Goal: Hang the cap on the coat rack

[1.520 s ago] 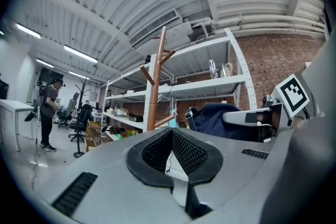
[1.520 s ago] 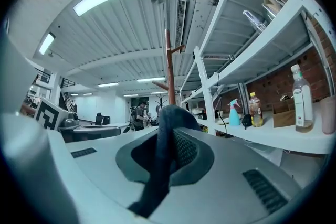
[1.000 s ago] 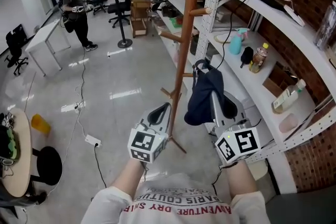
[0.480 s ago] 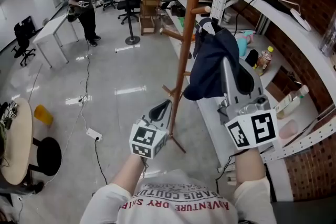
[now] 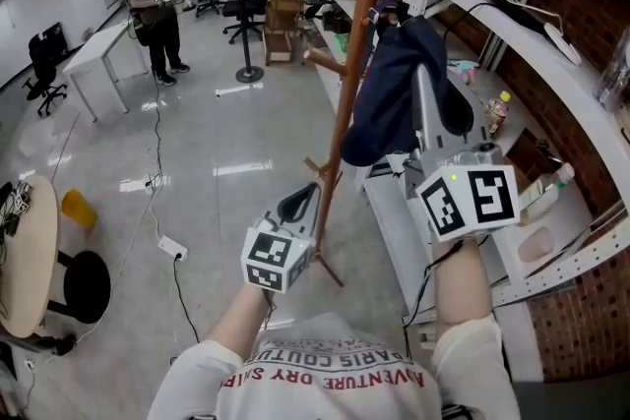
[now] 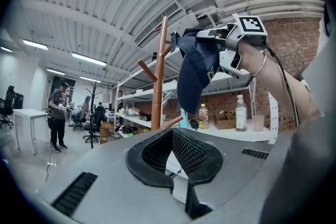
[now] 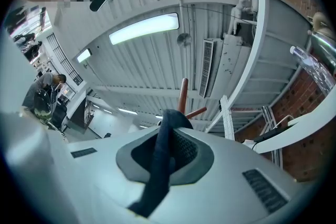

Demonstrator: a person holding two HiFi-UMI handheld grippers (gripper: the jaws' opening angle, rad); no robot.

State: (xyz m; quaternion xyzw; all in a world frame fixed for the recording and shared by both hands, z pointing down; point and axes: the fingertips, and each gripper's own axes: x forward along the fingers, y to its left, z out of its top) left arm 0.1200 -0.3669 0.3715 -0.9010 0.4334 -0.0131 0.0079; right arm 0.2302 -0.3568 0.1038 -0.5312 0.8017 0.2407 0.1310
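Head view, from the left: my left gripper (image 5: 300,208) sits low and ahead of me, jaws together with nothing in them; the left gripper view confirms that the pads meet at the tips. Just right of it, and rising well above it, is the wooden coat rack (image 5: 346,93). Right of the pole, my right gripper (image 5: 421,91) is held high, clamped on the dark blue cap (image 5: 394,98). In the right gripper view a strip of its fabric runs between the closed pads. The cap drapes down over that gripper's jaws, close beside the rack's upper pegs; I cannot tell whether it touches one. Further right of this gripper stands a metal shelf (image 5: 532,49) with a bottle (image 5: 495,111).
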